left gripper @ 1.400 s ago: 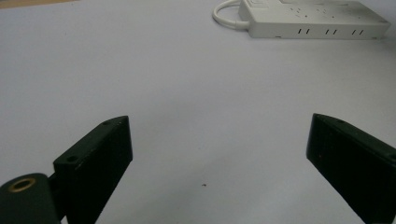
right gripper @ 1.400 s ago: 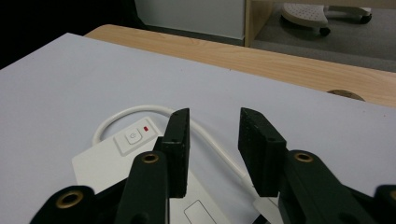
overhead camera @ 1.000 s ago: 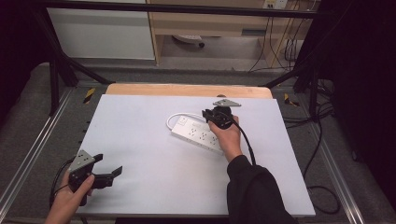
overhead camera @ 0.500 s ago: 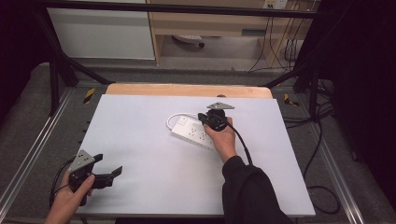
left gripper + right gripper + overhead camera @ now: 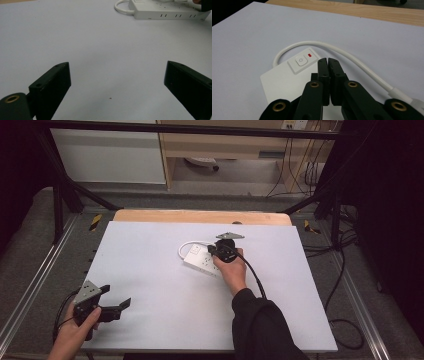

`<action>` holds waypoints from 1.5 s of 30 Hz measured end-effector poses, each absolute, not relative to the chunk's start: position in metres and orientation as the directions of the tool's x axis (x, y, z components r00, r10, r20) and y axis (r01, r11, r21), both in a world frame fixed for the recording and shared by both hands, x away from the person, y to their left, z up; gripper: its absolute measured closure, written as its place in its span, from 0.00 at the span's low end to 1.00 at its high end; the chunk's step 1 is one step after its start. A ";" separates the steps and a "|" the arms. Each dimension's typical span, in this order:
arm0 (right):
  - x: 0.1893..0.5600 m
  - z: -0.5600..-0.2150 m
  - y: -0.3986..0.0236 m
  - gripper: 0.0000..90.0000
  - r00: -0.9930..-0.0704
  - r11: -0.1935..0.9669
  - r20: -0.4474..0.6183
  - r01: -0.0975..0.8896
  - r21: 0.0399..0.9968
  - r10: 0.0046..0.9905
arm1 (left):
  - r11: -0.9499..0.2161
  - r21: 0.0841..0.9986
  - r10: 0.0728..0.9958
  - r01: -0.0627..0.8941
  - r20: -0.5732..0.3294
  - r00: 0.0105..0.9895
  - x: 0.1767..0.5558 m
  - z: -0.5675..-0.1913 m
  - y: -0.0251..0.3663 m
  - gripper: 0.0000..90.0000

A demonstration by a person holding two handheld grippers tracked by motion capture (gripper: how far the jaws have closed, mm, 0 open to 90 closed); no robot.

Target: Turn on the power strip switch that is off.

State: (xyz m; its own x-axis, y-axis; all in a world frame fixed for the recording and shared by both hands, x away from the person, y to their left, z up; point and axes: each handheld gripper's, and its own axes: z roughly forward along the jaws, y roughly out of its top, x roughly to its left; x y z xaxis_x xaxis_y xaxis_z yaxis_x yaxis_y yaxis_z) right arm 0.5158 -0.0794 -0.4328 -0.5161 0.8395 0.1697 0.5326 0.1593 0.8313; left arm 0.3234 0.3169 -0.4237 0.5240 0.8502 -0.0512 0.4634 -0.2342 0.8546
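A white power strip (image 5: 200, 262) lies at the table's middle, its white cable (image 5: 184, 246) looping off the far left end. In the right gripper view its power button (image 5: 301, 60) and a lit red lamp (image 5: 309, 55) sit at the cable end. My right gripper (image 5: 212, 251) is shut with nothing between its jaws. Its tips (image 5: 328, 60) hover just above the strip (image 5: 282, 82), right beside the button. My left gripper (image 5: 117, 296) rests open near the front left corner, jaws wide (image 5: 117, 75) over bare table, with the strip (image 5: 170, 12) far ahead.
A white sheet (image 5: 150, 270) covers the table, with a wooden strip (image 5: 200, 216) along the far edge. Metal rails and grey floor flank the table. Cables hang at the right (image 5: 345, 270).
My right hand has come down and a little to the left, bringing the gripper's tips closer to the strip's button end. The left gripper has not moved.
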 end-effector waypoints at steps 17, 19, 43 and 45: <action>0.519 -0.435 -0.071 1.00 -0.509 0.194 0.152 0.563 0.804 0.847 | -0.241 0.853 0.849 0.463 -0.046 0.527 0.324 -0.424 0.316 0.08; 0.520 -0.434 -0.071 1.00 -0.508 0.196 0.148 0.562 0.804 0.849 | -0.244 0.852 0.848 0.463 -0.044 0.528 0.324 -0.424 0.316 0.08; 0.523 -0.436 -0.070 1.00 -0.503 0.209 0.142 0.577 0.789 0.853 | -0.253 0.849 0.846 0.465 -0.039 0.532 0.324 -0.424 0.315 0.08; 0.523 -0.436 -0.070 1.00 -0.503 0.207 0.144 0.577 0.790 0.852 | -0.253 0.848 0.846 0.465 -0.039 0.532 0.324 -0.425 0.315 0.08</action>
